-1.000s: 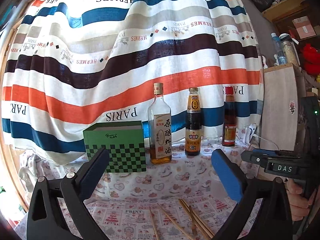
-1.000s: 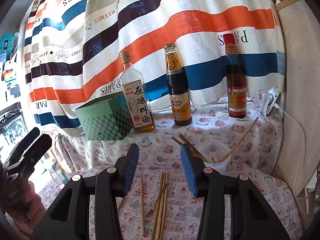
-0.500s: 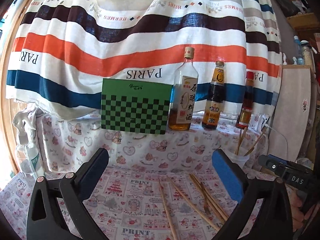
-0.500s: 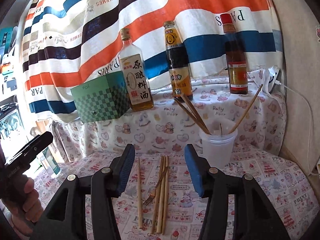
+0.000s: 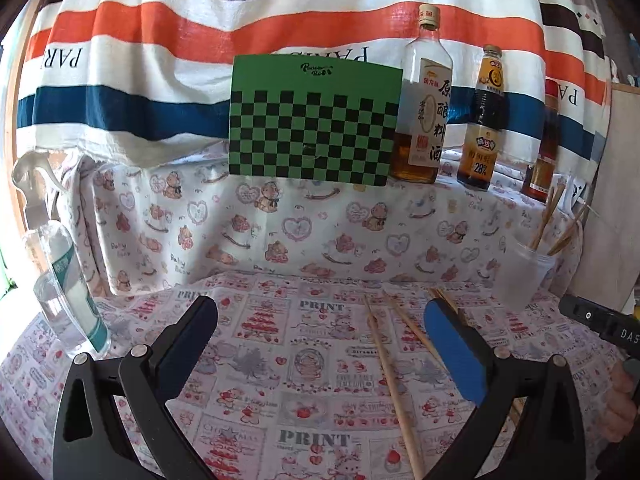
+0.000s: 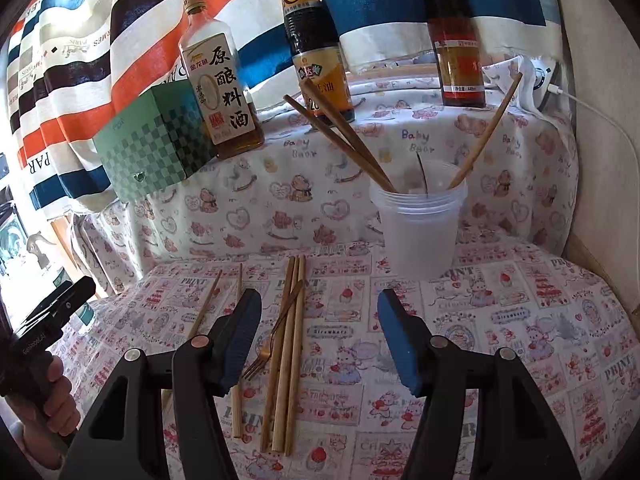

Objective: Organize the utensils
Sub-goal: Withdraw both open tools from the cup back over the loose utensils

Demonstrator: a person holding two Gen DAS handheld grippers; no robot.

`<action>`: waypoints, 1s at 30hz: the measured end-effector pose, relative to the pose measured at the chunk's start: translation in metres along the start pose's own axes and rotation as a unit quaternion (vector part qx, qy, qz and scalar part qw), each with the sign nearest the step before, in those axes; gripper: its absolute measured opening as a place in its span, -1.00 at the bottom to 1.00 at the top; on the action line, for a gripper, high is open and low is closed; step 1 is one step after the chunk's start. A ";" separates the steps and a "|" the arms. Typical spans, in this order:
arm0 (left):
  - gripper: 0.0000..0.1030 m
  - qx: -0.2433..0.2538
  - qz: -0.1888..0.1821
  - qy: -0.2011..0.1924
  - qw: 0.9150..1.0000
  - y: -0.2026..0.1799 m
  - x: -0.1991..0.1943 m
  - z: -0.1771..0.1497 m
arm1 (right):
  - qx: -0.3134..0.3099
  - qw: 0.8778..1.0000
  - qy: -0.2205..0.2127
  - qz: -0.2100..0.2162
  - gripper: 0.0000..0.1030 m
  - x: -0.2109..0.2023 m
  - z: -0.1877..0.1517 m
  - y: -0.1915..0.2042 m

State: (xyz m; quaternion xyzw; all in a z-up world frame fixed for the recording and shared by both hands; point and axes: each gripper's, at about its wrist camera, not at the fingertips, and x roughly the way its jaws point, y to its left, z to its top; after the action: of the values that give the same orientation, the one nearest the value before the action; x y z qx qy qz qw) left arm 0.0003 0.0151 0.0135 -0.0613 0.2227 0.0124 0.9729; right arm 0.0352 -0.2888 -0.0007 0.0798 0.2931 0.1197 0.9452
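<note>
Evidently right hand-held gripper (image 6: 320,332) spread above chopsticks (image 6: 290,352), left hand-held gripper (image 5: 320,340) wide open

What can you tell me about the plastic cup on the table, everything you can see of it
The plastic cup is translucent white with a ridged rim. It stands upright on the printed tablecloth, beyond the loose chopsticks. Three wooden chopsticks lean out of it, two to the left and one to the right, beside a thin dark metal handle. Neither gripper touches it.

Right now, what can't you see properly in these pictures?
- Fork, right wrist view: its tines run behind the right gripper's finger.
- Third bottle, left wrist view: label too blurred to read.
- Cup, right wrist view: frosted wall hides the chopstick ends inside.
</note>
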 end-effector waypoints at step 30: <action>0.99 0.025 0.050 -0.001 0.998 -0.002 0.012 -0.010 | -0.051 0.978 0.204 -0.004 -0.71 0.057 -0.039 0.026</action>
State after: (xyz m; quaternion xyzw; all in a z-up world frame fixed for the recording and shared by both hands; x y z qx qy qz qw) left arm 0.0075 0.0122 -0.0002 -0.0258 0.2243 0.0560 0.9726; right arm 0.0538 -0.2452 -0.0568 0.0043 0.4738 0.1440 0.8688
